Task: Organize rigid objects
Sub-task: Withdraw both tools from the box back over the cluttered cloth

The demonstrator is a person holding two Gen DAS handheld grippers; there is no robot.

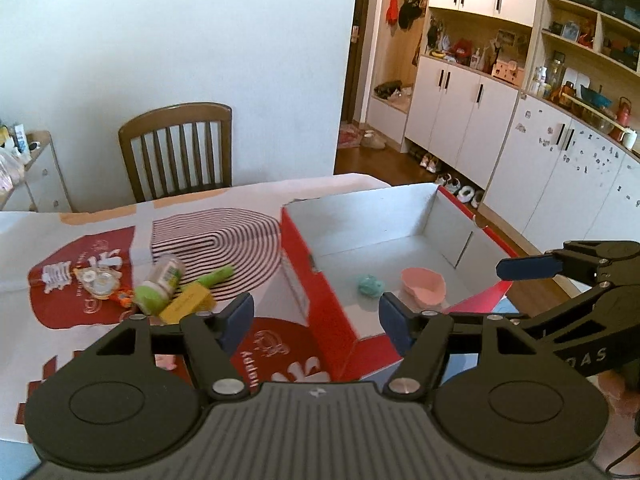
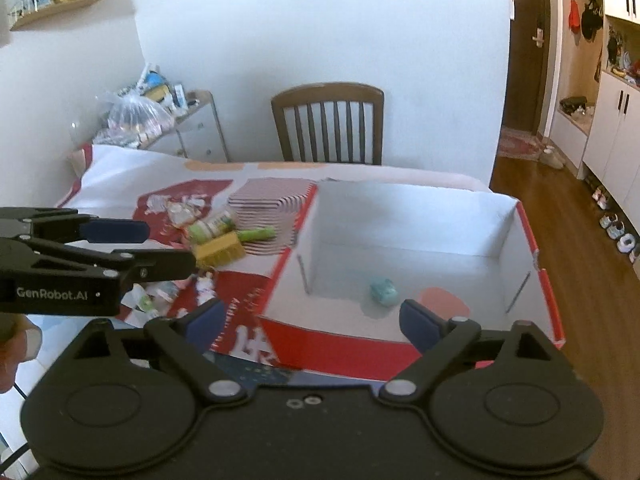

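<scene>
Bottles and small items (image 1: 172, 284) wait clustered on the table left of our box (image 1: 400, 216), so we hover both grippers, left (image 1: 316, 316) and right (image 2: 312, 320), wide open and empty, likely reaching there next.

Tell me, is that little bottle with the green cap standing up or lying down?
Lying down. The small green-capped bottle rests on its side on the patterned tablecloth, cap toward the camera, beside a yellow rectangular block.

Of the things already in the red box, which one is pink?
The pink shell-shaped dish near the box's front right. The other item in the red box, the small teal lump, sits to its left.
</scene>
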